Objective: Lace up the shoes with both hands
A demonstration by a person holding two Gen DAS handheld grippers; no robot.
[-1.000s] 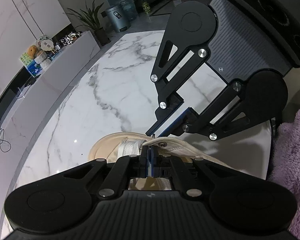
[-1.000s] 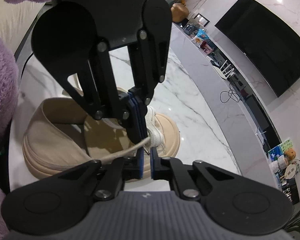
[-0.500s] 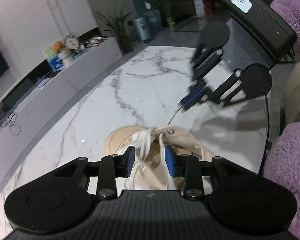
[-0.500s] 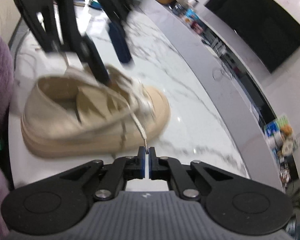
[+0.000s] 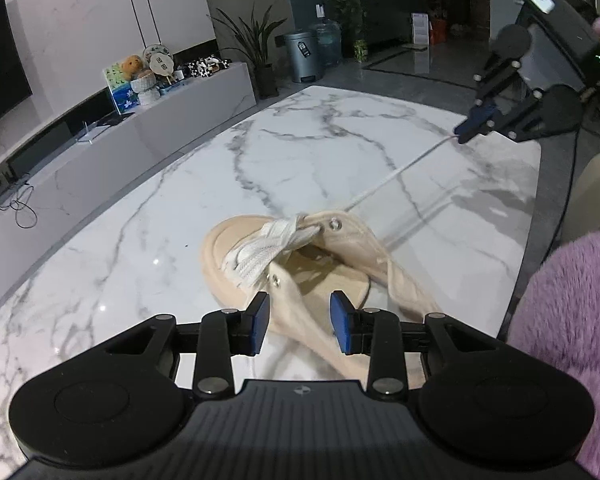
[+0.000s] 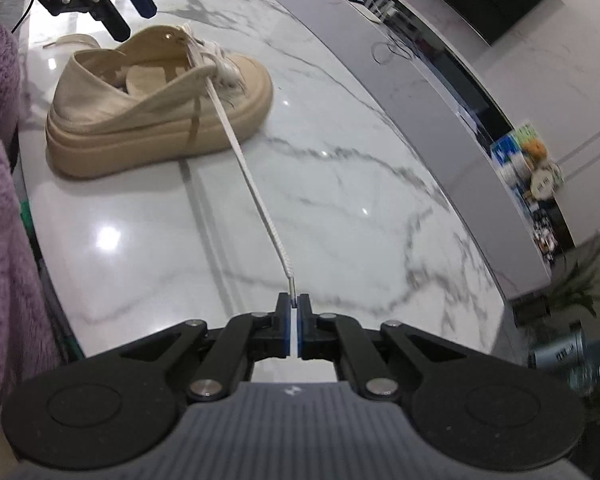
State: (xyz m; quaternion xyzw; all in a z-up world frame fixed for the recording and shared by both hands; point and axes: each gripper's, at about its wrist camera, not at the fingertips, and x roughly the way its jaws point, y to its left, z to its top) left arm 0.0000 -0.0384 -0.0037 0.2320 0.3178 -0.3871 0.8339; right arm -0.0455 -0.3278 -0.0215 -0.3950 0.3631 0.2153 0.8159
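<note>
Right claw (image 6: 294, 307) is pinched tight on the lace (image 6: 256, 196) tip. Lace runs straight & taut back to the shoe (image 6: 156, 104), well away on the table (image 6: 340, 200). Left claw (image 5: 299, 322) is partway open w/ nothing in it, right above the shoe's heel end. Heel is cut off behind the left claw.

No text, brand, number or sign can be read. A tag on the grey bin (image 5: 302, 56), a notice board (image 5: 420, 28) to the bin's right, and printed boxes (image 6: 516, 156) on the sideboard carry markings, all too small or blurred to make out.
</note>
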